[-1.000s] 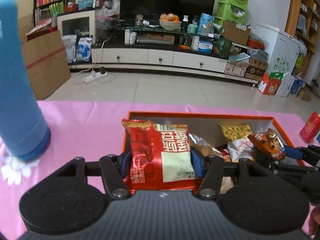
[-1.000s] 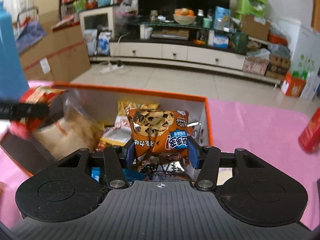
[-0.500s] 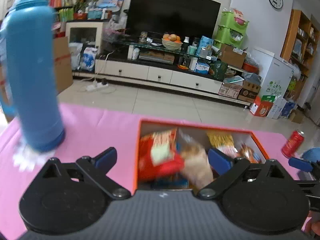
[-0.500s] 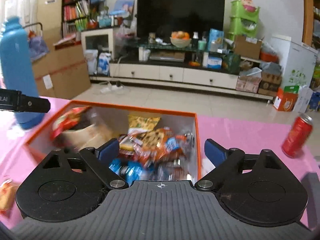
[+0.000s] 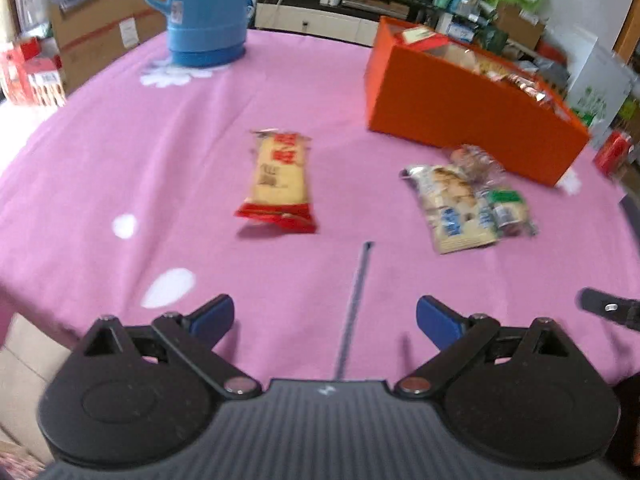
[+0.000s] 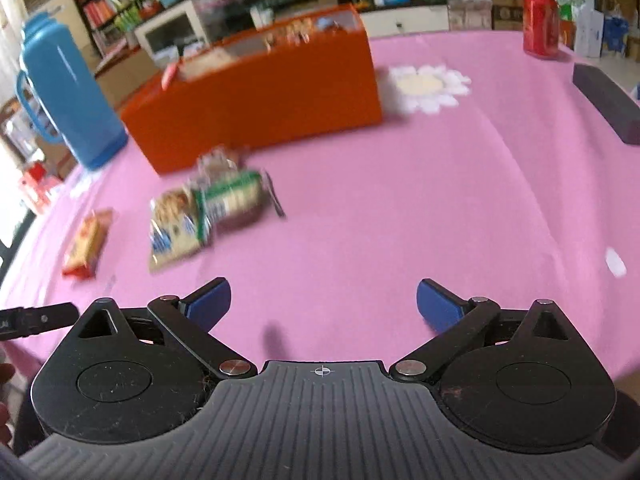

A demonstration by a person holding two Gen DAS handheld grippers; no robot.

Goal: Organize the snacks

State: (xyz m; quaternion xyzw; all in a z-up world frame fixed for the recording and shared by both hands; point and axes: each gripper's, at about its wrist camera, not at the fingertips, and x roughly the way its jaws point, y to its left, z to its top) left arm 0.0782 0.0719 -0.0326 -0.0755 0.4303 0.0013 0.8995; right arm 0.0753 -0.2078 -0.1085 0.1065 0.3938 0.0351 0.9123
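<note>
Orange box (image 5: pixel 460 100) sat on pink cloth, open top, packed w/ snack bags showing above rim; seen in right wrist view too (image 6: pixel 260 92). Red-and-cream cracker pack (image 5: pixel 278 180) lay flat on cloth, lengthwise, apart from box, red band at near end; in right view it showed blurred at far left (image 6: pixel 86 242). Blue-and-cream biscuit bag (image 5: pixel 452 208) lay flat just in front of box, w/ a green-label pack (image 5: pixel 508 210) touching its right side & a clear-wrapped snack (image 5: pixel 476 160) at its far end, nearest box wall. Same cluster blurred in right view (image 6: pixel 208 208).
</note>
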